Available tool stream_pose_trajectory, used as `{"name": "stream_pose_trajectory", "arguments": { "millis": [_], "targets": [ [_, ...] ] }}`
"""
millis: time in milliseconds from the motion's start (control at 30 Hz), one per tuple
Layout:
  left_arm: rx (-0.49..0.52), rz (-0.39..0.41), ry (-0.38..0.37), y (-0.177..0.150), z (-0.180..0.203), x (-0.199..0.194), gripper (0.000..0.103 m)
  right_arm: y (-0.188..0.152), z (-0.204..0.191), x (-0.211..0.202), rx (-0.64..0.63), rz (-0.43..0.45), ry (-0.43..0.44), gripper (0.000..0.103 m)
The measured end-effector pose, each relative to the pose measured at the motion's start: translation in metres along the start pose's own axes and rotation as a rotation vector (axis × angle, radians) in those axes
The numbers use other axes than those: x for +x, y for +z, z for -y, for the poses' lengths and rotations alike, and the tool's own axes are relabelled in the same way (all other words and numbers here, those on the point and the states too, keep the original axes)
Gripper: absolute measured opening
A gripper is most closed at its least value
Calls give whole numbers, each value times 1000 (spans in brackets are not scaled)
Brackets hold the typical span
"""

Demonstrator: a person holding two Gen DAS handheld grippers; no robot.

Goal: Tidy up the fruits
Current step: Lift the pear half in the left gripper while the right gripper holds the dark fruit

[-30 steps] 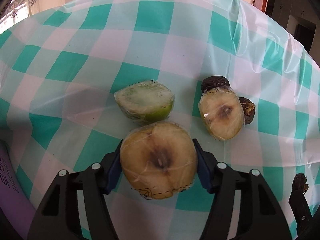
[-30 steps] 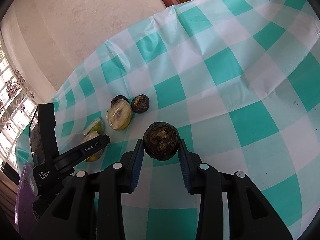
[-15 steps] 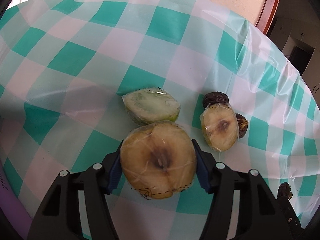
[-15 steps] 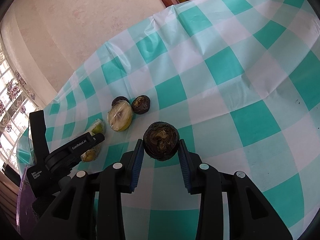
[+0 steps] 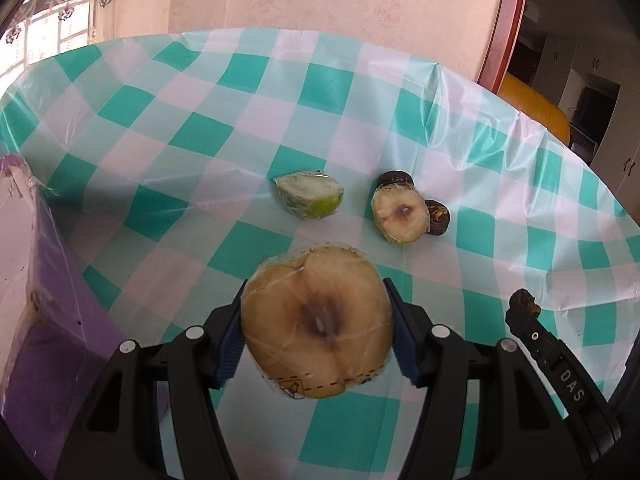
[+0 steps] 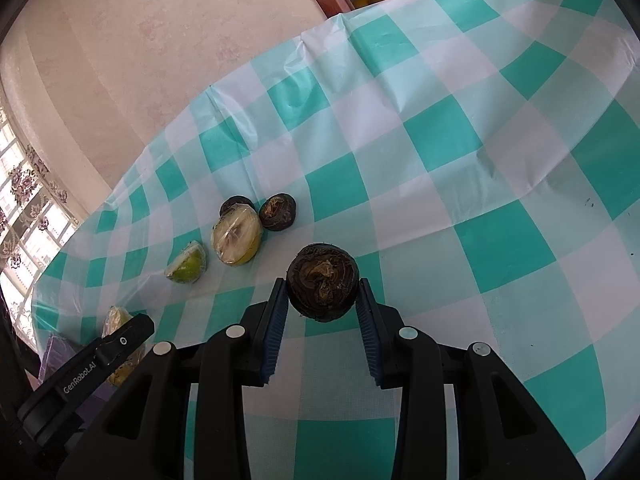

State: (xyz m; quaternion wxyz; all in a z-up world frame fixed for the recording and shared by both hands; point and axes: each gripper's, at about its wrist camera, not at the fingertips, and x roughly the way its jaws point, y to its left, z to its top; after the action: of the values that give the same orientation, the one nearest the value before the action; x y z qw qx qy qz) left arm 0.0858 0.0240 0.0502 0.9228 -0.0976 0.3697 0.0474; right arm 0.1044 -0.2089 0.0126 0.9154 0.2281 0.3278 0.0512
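Note:
My left gripper (image 5: 316,336) is shut on a large wrapped apple half (image 5: 317,322), cut face toward the camera, held above the checked cloth. Beyond it lie a wrapped green fruit wedge (image 5: 310,199), a smaller wrapped apple half (image 5: 400,214) and two dark round fruits (image 5: 437,217). My right gripper (image 6: 322,298) is shut on a dark round fruit (image 6: 322,282), low over the cloth. In the right wrist view the green wedge (image 6: 187,268), the small apple half (image 6: 236,238) and a dark fruit (image 6: 278,212) form a row at left, with the left gripper's finger (image 6: 120,340) at lower left.
The teal and white checked tablecloth (image 5: 240,112) covers the table up to a pink wall. A purple container edge (image 5: 48,320) with plastic film sits at the left. The right gripper's finger (image 5: 552,364) shows at lower right. A wooden door frame (image 5: 500,28) stands behind.
The left gripper has lifted and pulled back with the large apple half; the fruits on the cloth look smaller and farther. The right gripper and its dark fruit have stayed still.

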Motion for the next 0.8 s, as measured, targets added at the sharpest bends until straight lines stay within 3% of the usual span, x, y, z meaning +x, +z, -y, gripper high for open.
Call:
{"name": "stream_pose_trajectory", "arguments": {
  "millis": [167,367,800],
  "targets": [
    [61,44,5,-36,-1,-53,62,-2,-6,1,-28,-18,-2,35],
    [105,68,-17,-82,-18,-86,62,-15,-16,-7,-54,-30,-31,35],
    [164,90,-46,-127,-36,-122,62,-69,-45,-53,-31,-63,42,35]
  ]
}}
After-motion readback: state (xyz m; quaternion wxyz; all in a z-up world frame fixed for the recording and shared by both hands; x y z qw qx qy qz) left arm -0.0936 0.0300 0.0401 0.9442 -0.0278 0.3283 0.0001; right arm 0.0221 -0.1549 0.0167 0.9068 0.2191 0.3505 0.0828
